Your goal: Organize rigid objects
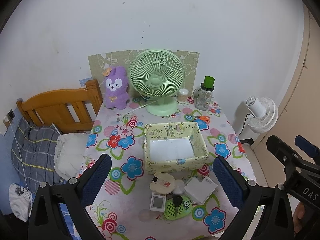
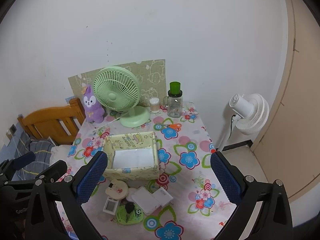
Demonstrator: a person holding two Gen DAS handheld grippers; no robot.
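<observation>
A yellow patterned box stands open and empty mid-table. In front of it lie a cream round case, a small white digital display, a black key on a green perforated pad, white flat boxes and a white charger. My left gripper is open and empty above the near table edge. My right gripper is open and empty beside it.
At the back stand a green desk fan, a purple plush rabbit, a cotton swab tub and a glass jar with a green cup. Orange scissors lie behind the box. A bed is at left, a white floor fan at right.
</observation>
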